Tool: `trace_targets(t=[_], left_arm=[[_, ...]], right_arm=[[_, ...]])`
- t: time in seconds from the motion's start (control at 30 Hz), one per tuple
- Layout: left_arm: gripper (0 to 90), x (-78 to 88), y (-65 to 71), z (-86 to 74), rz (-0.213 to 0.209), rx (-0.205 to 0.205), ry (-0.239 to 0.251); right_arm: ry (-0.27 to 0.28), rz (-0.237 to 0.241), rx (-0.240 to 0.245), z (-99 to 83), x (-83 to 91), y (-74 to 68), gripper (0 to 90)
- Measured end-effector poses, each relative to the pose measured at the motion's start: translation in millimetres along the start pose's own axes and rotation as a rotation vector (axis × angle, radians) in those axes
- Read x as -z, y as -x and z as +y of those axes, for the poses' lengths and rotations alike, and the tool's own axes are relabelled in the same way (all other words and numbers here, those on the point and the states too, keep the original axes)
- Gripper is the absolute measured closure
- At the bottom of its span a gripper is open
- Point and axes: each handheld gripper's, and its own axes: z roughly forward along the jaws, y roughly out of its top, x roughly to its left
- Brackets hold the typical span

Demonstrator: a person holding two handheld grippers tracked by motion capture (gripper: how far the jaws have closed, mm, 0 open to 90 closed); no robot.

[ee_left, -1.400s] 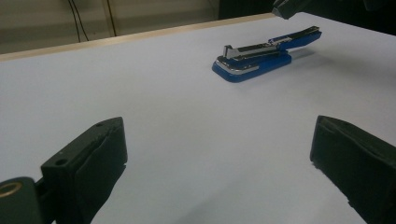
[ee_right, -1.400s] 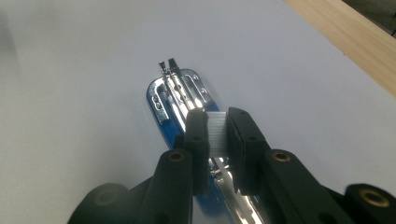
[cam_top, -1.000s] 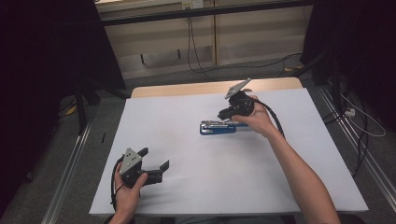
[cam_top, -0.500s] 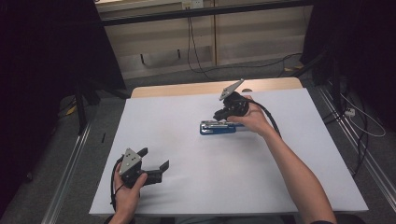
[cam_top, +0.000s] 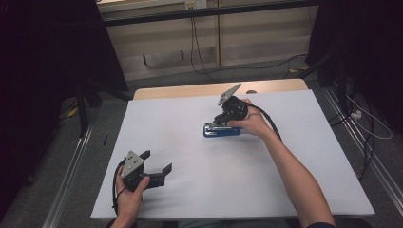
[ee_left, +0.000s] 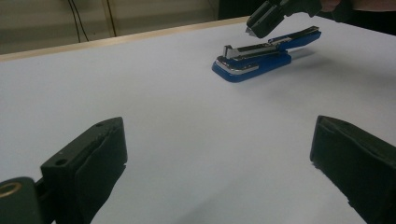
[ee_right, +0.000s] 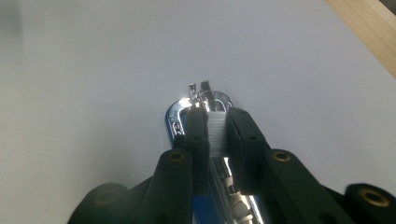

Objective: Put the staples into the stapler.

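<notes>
The blue stapler (cam_top: 222,130) is seen lying flat on the white table (cam_top: 190,118), opened up, nearer the far edge than the near one and slightly right of the middle. A strip of staples (ee_right: 215,130) is held between the narrowly closed jaws of the right gripper (ee_right: 215,133), directly above the stapler's metal channel. The left gripper (cam_top: 157,167) is held near the near left corner, jaws wide apart with nothing between them.

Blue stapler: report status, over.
Right hand-held gripper shut on strip of silver staples above open blue metal stapler. Left hand-held gripper open, idle. Nothing in the way.
</notes>
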Motion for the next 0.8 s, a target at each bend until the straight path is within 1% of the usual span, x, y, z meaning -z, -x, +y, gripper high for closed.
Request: trace_targets(t=[0.13, 0.17, 0.27, 0.43, 0.8], left_arm=[[4.0, 0.3, 0.1, -0.2, -0.002, 0.000, 0.003], [4.0, 0.2, 0.0, -0.3, -0.004, 0.000, 0.006], [4.1, 0.0, -0.4, -0.3, -0.003, 0.000, 0.002], [4.0, 0.1, 0.2, 0.0, -0.002, -0.001, 0.002], [4.0, 0.0, 0.1, -0.1, -0.004, -0.002, -0.001]], right_arm=[[0.003, 0.004, 0.005, 2.1, -2.5, -0.4, 79.2], [0.000, 0.001, 0.016, 2.4, -3.1, -0.6, 79.3], [0.001, 0.006, 0.025, 3.2, -4.9, -1.5, 79.3], [-0.001, 0.012, 0.033, 5.5, -8.7, -1.1, 79.3], [0.011, 0.012, 0.033, 10.0, -13.8, 1.3, 79.3]])
